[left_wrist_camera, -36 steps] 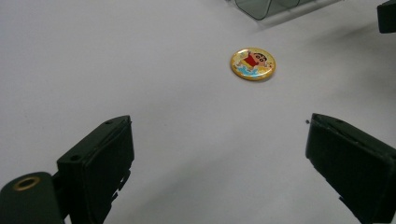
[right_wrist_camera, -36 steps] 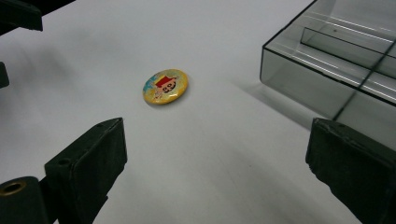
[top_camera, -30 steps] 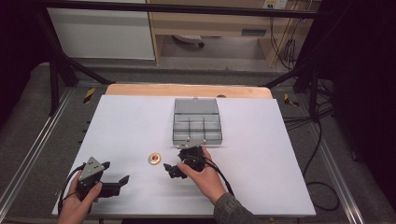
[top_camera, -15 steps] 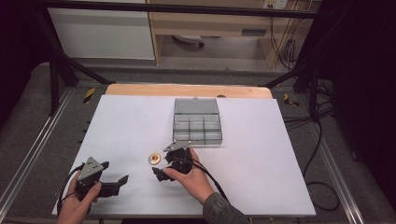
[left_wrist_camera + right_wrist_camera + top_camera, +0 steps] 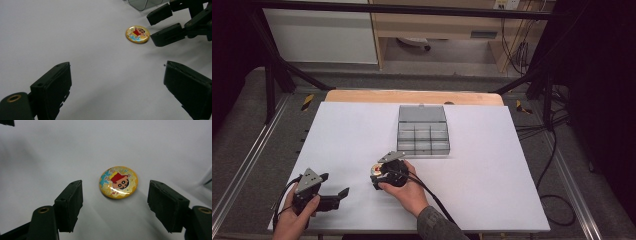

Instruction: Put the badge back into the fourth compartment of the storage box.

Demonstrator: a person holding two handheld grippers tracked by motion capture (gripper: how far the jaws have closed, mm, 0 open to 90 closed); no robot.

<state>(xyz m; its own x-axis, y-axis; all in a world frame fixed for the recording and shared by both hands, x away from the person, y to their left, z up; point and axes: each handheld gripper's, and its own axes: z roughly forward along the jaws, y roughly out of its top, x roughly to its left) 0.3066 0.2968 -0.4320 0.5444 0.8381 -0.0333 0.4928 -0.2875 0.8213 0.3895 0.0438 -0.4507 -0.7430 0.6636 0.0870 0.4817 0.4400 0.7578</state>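
Observation:
A round yellow badge [image 5: 375, 170] with a cartoon figure in red lies flat on the white table sheet [image 5: 492, 165]. My right gripper [image 5: 377, 175] reaches it from the right. In the right gripper view the badge [image 5: 118, 182] lies between and just ahead of the jaws [image 5: 115, 192]. These have just been closing, and there are gaps on both sides, so the pads do not press on it. In the left gripper view the badge [image 5: 137, 34] sits beside the right gripper [image 5: 151, 28]. My left gripper [image 5: 335, 184] [image 5: 116, 75] rests open at the front left, holding nothing.
A clear plastic compartment box [image 5: 423, 149] with its lid folded back stands mid-table behind the right hand; its corner [image 5: 142, 3] shows in the left gripper view. A wooden strip [image 5: 412, 96] runs along the table's far edge.
My right hand has moved left from the box to the badge, and its jaws have narrowed around it. The left hand has kept still.

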